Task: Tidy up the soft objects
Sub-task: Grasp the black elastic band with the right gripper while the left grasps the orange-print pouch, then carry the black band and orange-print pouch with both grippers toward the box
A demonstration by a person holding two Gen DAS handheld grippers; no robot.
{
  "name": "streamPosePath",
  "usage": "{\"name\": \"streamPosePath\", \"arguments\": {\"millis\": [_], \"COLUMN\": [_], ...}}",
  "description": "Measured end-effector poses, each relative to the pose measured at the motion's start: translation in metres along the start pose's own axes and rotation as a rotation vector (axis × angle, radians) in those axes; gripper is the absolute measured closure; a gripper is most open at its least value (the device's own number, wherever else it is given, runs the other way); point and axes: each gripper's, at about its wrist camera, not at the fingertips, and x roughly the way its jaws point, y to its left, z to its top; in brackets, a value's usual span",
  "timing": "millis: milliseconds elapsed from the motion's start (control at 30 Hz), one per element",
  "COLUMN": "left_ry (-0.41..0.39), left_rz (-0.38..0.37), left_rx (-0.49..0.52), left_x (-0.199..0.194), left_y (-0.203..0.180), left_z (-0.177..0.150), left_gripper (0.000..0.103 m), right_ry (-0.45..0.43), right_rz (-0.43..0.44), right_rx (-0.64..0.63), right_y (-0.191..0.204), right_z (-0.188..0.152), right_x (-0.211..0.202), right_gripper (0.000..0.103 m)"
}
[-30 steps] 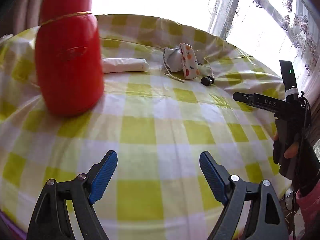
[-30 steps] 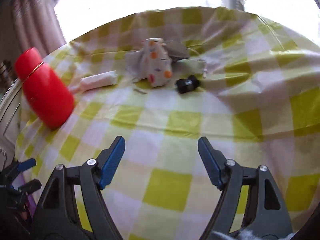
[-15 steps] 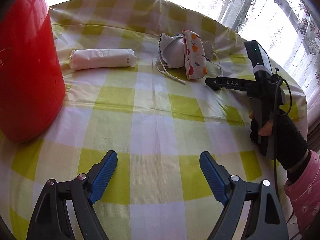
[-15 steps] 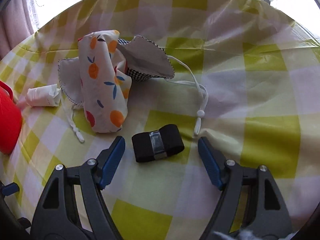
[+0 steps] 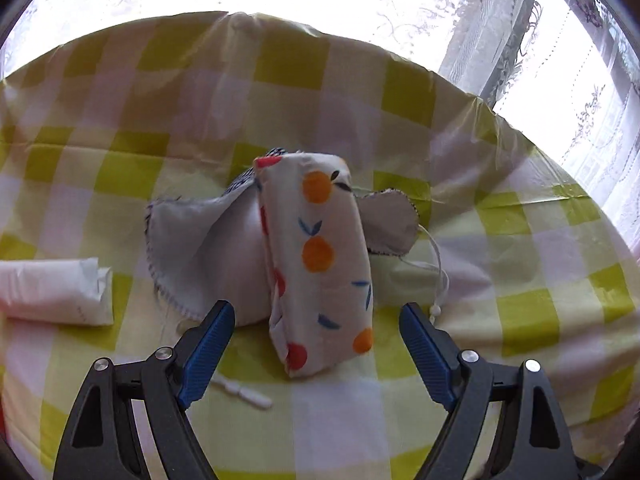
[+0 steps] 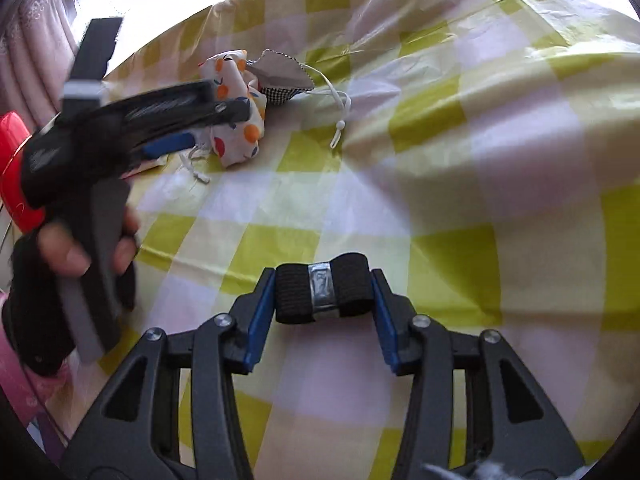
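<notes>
Black elastic band roll (image 6: 322,294) sits clamped between the blue pads of the right gripper (image 6: 323,308), over the yellow-checked tablecloth (image 6: 460,168). Spread wide, the left gripper (image 5: 312,344) straddles the near end of the fruit-print pouch (image 5: 320,264), which lies on grey fabric masks (image 5: 208,248) beside a white packet (image 5: 52,292).

On the round tabletop with the yellow-and-white checked cloth (image 5: 500,312), the fruit-print fabric pouch (image 5: 320,264) lies atop the grey cloth face mask (image 5: 200,248), whose flaps spread to its left and right. The white wrapped tissue pack (image 5: 52,296) lies left of the mask, just beside it. The mask's white elastic cord (image 5: 436,268) trails to the right. A small white plastic stick (image 5: 244,390) lies nearer than the pouch. The black rolled elastic band (image 6: 322,294) sits well apart from the pouch, between the right gripper (image 6: 322,312) fingers (image 6: 260,316).
</notes>
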Motion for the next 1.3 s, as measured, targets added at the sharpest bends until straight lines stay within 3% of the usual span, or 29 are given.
{"name": "streamPosePath", "arguments": {"millis": [33,67,100,133,267,433,600,933,1300], "left_ry": [0.013,0.032,0.051,0.067,0.035,0.125,0.133,0.048,-0.216], "left_rz": [0.025,0.022,0.014,-0.021,-0.098,-0.098,-0.074,-0.115,-0.092], "left_rx": [0.019,0.025,0.028,0.042,0.092,0.082,0.088,0.062,0.136], "left_x": [0.007,0.009,0.005,-0.006,-0.082,-0.146,-0.191,-0.248,-0.35], "left_y": [-0.006,-0.011,-0.015,-0.02,-0.016,0.022,0.043,0.041,0.03], "left_z": [0.002,0.001,-0.004,-0.011,-0.07,-0.139,-0.176,-0.195,-0.172], "left_gripper": [0.018,0.039,0.08,0.081,0.081,0.081,0.081,0.081,0.08], "right_ry": [-0.002,-0.005,-0.011,-0.018,-0.042,-0.023,-0.006,-0.07,-0.316], "right_rz": [-0.003,0.006,0.013,0.012,0.03,0.073,0.099,0.08,0.027], "right_rx": [-0.006,-0.003,0.007,0.014,0.034,0.037,0.018,-0.058,-0.186], "right_y": [0.002,0.002,0.001,0.0,0.0,0.007,0.029,0.072,0.128], "right_z": [-0.006,-0.01,-0.014,-0.018,-0.033,-0.049,-0.07,-0.08,-0.075], "right_x": [-0.005,-0.01,-0.015,-0.02,-0.038,-0.046,-0.059,-0.107,-0.213], "right_gripper": [0.053,0.053,0.053,0.053,0.053,0.053,0.053,0.053,0.053]}}
